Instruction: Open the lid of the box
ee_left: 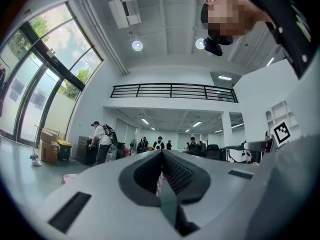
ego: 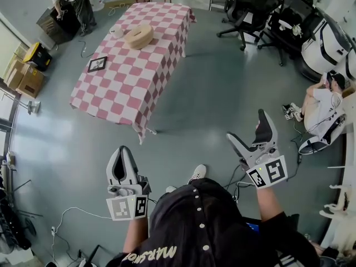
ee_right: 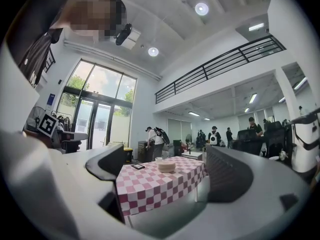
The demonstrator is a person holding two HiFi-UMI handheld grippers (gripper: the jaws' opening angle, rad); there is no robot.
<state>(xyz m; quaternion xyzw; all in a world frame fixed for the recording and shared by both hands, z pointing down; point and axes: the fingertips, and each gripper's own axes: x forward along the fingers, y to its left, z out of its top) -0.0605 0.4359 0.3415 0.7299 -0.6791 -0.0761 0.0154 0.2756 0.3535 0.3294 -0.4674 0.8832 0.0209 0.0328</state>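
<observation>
The box [ego: 139,36] is round, tan and lidded, and stands on a table with a red-and-white checked cloth [ego: 130,77] across the floor from me. In the right gripper view the box [ee_right: 167,166] shows straight ahead on that cloth [ee_right: 145,191], well beyond the jaws. My right gripper [ego: 247,129] is held level above the grey floor, open, with nothing between its fingers [ee_right: 107,165]. My left gripper [ego: 122,153] is shut, its jaws meeting in a seam with nothing held [ee_left: 161,156]. Both are far short of the table.
A black picture frame [ego: 97,64] and a small white roll [ego: 117,31] share the table. Office chairs [ego: 250,4] stand far right, a person sits on the floor [ego: 320,107], another stands by a black bin [ego: 72,4]. Cardboard boxes [ego: 22,74] line the left wall.
</observation>
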